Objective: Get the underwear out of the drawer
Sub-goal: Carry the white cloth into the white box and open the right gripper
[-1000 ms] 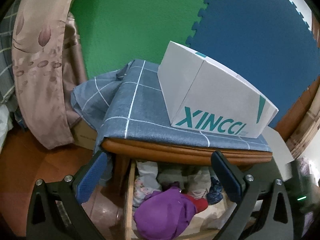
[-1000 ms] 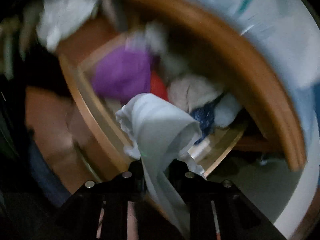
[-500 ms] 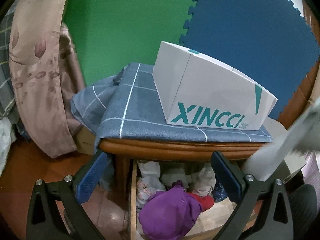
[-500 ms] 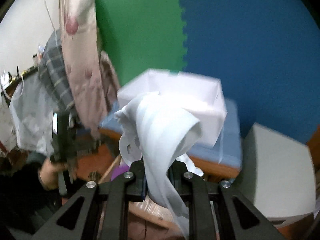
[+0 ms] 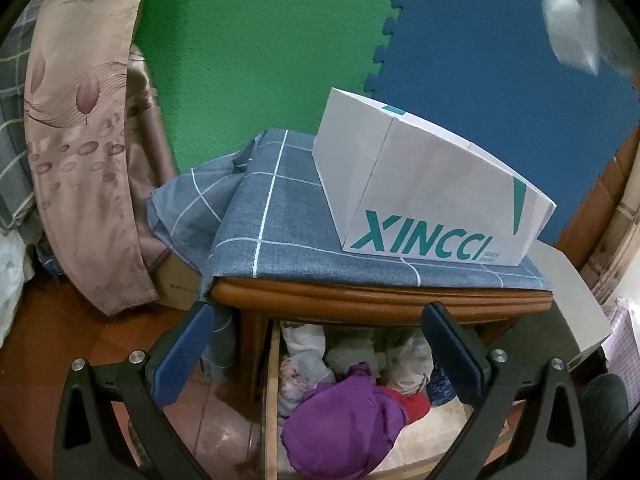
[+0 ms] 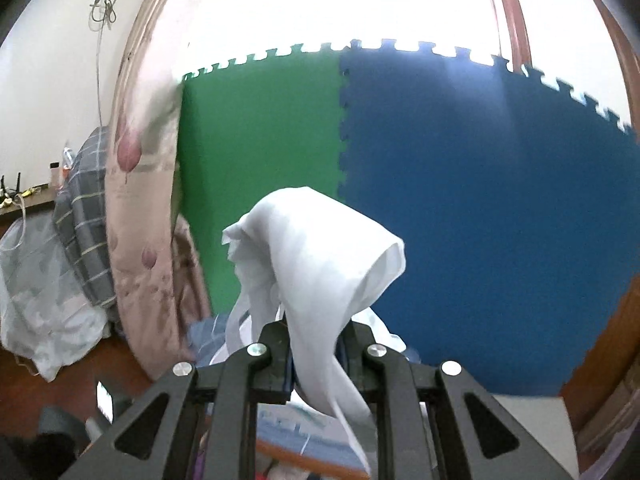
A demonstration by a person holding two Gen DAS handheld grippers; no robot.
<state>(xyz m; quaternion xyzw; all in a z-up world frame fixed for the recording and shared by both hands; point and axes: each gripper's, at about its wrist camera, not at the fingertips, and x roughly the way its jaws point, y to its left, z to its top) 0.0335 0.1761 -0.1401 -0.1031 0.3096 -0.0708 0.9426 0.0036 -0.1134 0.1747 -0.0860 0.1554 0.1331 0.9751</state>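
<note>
The wooden drawer (image 5: 269,392) is stuffed with crumpled clothes, a purple bundle (image 5: 344,420) on top. The right gripper (image 6: 316,356) pinches thin white underwear (image 6: 320,248); the left gripper (image 5: 316,344) gapes empty.

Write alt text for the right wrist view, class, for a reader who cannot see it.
The right gripper is shut on a pale white garment, which is held up in front of a green foam mat and a blue foam mat on the wall. A pink floral curtain hangs at left.
</note>
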